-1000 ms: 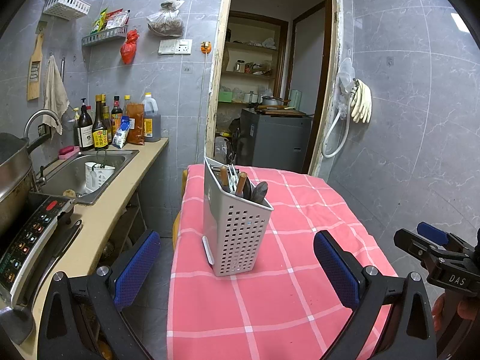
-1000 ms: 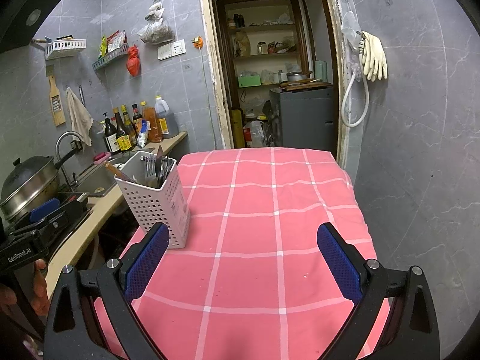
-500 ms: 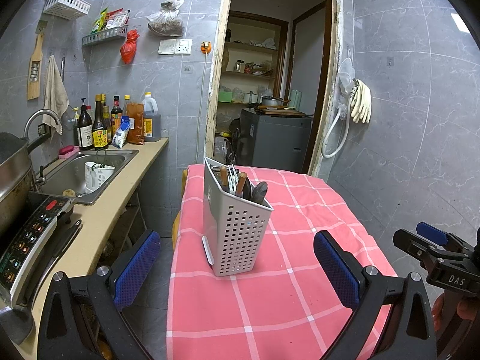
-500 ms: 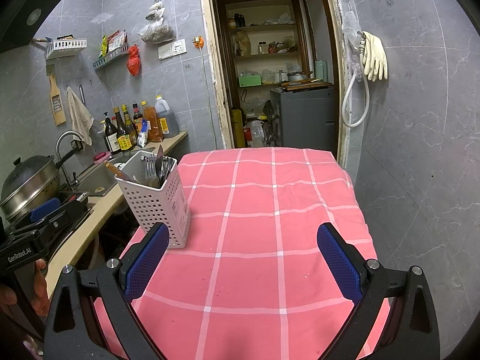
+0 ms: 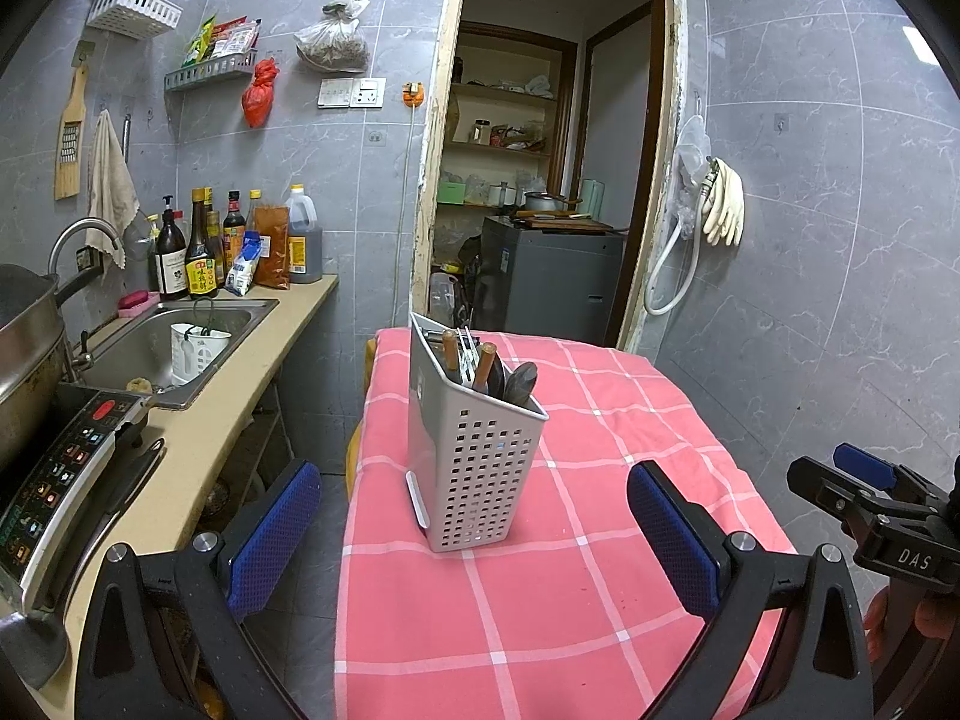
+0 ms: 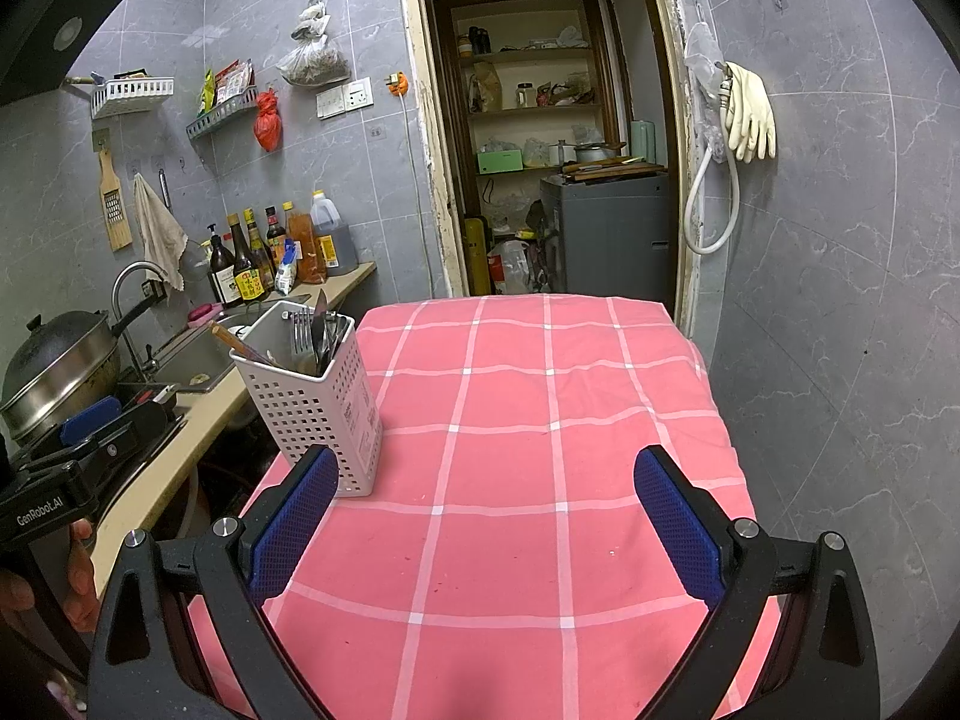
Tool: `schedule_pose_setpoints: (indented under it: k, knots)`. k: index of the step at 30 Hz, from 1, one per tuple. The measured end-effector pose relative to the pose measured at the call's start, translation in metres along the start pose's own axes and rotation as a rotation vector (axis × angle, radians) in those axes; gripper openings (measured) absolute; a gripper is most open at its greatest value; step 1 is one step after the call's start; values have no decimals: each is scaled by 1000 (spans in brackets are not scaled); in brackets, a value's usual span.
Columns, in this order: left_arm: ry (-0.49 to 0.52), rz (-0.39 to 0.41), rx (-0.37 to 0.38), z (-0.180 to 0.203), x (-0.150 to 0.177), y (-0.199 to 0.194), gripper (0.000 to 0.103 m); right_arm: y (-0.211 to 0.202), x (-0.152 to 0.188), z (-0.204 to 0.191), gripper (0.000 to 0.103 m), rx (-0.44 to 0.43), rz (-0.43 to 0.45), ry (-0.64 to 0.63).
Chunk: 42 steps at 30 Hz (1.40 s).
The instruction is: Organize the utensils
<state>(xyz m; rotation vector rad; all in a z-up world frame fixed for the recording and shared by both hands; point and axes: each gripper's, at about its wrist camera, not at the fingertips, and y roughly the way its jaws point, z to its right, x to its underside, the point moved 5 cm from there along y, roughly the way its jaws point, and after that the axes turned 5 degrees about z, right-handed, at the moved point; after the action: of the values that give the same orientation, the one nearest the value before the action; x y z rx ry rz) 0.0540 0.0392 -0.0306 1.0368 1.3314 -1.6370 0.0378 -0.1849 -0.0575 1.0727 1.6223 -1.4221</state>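
Note:
A white perforated utensil holder (image 5: 474, 450) (image 6: 315, 402) stands upright on the pink checked tablecloth (image 5: 540, 588) (image 6: 510, 480), near its left edge. Forks, a spoon, a knife and wooden-handled utensils (image 5: 480, 363) (image 6: 312, 336) stick out of it. My left gripper (image 5: 474, 528) is open and empty, a short way in front of the holder. In the right wrist view my right gripper (image 6: 480, 522) is open and empty over the cloth, with the holder beside its left finger. Each gripper also shows at the edge of the other's view.
A counter (image 5: 228, 414) runs along the left with a sink (image 5: 174, 342), bottles (image 5: 198, 264), a wok (image 6: 54, 360) and an induction cooker (image 5: 54, 468). A doorway (image 6: 558, 180) opens behind the table. A grey tiled wall with rubber gloves (image 6: 750, 111) is on the right.

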Motion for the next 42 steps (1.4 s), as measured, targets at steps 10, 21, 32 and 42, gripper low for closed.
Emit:
schedule_pose_setpoints:
  k: [10, 21, 32, 42]
  knots:
    - [1, -1, 0, -1, 0, 0, 103, 0, 0, 0, 97, 0, -1, -1]
    - [0, -1, 1, -1, 0, 0, 103, 0, -1, 0, 97, 0, -1, 0]
    - [-7, -17, -12, -5, 3, 1, 103, 0, -1, 0, 97, 0, -2, -1]
    - [-14, -17, -16, -7, 7, 0, 103, 0, 0, -3, 97, -2, -3, -3]
